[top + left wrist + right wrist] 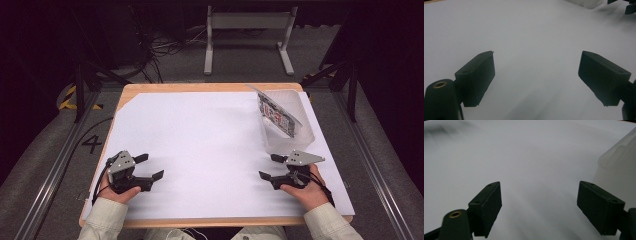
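Resting on the white sheet (200, 145) at the near edge of the table (210, 87), two grippers sit well apart. The left gripper (152, 166) has its jaws spread wide with nothing between them, and the right gripper (269, 166) is likewise wide open and holds nothing. In the left gripper view the jaws frame bare white sheet; in the right gripper view the same, with the wall of a clear plastic tub (619, 167) just beside the right-hand jaw.

Farther back on the right side stands that one tub (287, 127), near the right gripper and not touching it. One flat printed card (275, 116) leans tilted inside it, its top edge rising above the rim.

The tub looks light, thin-walled and somewhat springy, and probably slick, so a hard squeeze could buckle it; pinching its near rim seems the surest hold. The card looks stiff but thin, best taken by its raised upper edge.
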`<move>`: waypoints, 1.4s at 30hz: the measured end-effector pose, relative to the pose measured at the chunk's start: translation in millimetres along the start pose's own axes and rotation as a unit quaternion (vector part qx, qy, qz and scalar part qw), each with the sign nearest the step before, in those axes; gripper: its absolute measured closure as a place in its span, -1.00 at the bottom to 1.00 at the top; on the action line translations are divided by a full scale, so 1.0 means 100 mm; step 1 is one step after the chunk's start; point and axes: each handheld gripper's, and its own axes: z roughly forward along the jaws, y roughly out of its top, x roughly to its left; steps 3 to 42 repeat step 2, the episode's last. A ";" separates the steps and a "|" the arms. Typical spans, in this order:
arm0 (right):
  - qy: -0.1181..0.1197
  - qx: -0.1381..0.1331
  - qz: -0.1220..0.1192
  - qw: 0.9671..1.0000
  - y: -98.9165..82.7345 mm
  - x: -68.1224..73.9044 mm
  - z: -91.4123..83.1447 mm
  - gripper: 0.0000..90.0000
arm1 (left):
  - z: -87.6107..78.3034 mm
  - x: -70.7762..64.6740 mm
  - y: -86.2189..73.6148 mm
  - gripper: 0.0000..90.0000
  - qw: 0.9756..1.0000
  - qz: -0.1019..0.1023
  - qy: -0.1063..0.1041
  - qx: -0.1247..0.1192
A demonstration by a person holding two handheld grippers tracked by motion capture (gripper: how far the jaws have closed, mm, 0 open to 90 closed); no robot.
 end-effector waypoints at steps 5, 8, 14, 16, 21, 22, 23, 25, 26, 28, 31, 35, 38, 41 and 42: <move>-0.001 0.000 -0.002 1.000 0.00 0.00 0.00 -0.55 | 0.00 0.00 0.00 -0.65 1.000 0.002 0.001 0.003; -0.001 0.000 -0.002 1.000 0.00 0.00 0.00 -0.55 | 0.00 0.00 0.00 -0.65 1.000 0.002 0.001 0.003; -0.001 0.000 -0.002 1.000 0.00 0.00 0.00 -0.55 | 0.00 0.00 0.00 -0.65 1.000 0.002 0.001 0.003; -0.001 0.000 -0.002 1.000 0.00 0.00 0.00 -0.55 | 0.00 0.00 0.00 -0.65 1.000 0.002 0.001 0.003; -0.001 0.000 -0.002 1.000 0.00 0.00 0.00 -0.55 | 0.00 0.00 0.00 -0.65 1.000 0.002 0.001 0.003; -0.001 0.000 -0.002 1.000 0.00 0.00 0.00 -0.55 | 0.00 0.00 0.00 -0.65 1.000 0.002 0.001 0.003; -0.001 0.000 -0.002 1.000 0.00 0.00 0.00 -0.55 | 0.00 0.00 0.00 -0.65 1.000 0.002 0.001 0.003; -0.001 0.000 -0.002 1.000 0.00 0.00 0.00 -0.55 | 0.00 0.00 0.00 -0.65 1.000 0.002 0.001 0.003; -0.001 0.000 -0.002 1.000 0.00 0.00 0.00 -0.55 | 0.00 0.00 0.00 -0.65 1.000 0.002 0.001 0.003; -0.001 0.000 -0.002 1.000 0.00 0.00 0.00 -0.55 | 0.00 0.00 0.00 -0.65 1.000 0.002 0.001 0.003; -0.001 0.000 -0.002 1.000 0.00 0.00 0.00 -0.55 | 0.00 0.00 0.00 -0.65 1.000 0.002 0.001 0.003; -0.001 0.000 -0.002 1.000 0.00 0.00 0.00 -0.55 | 0.00 0.00 0.00 -0.65 1.000 0.002 0.001 0.003; -0.001 0.000 -0.002 1.000 0.00 0.00 0.00 -0.55 | 0.00 0.00 0.00 -0.65 1.000 0.002 0.001 0.003; -0.001 0.000 -0.002 1.000 0.00 0.00 0.00 -0.55 | 0.00 0.00 0.00 -0.65 1.000 0.002 0.001 0.003; -0.001 0.000 -0.002 1.000 0.00 0.00 0.00 -0.55 | 0.00 0.00 0.00 -0.65 1.000 0.002 0.001 0.003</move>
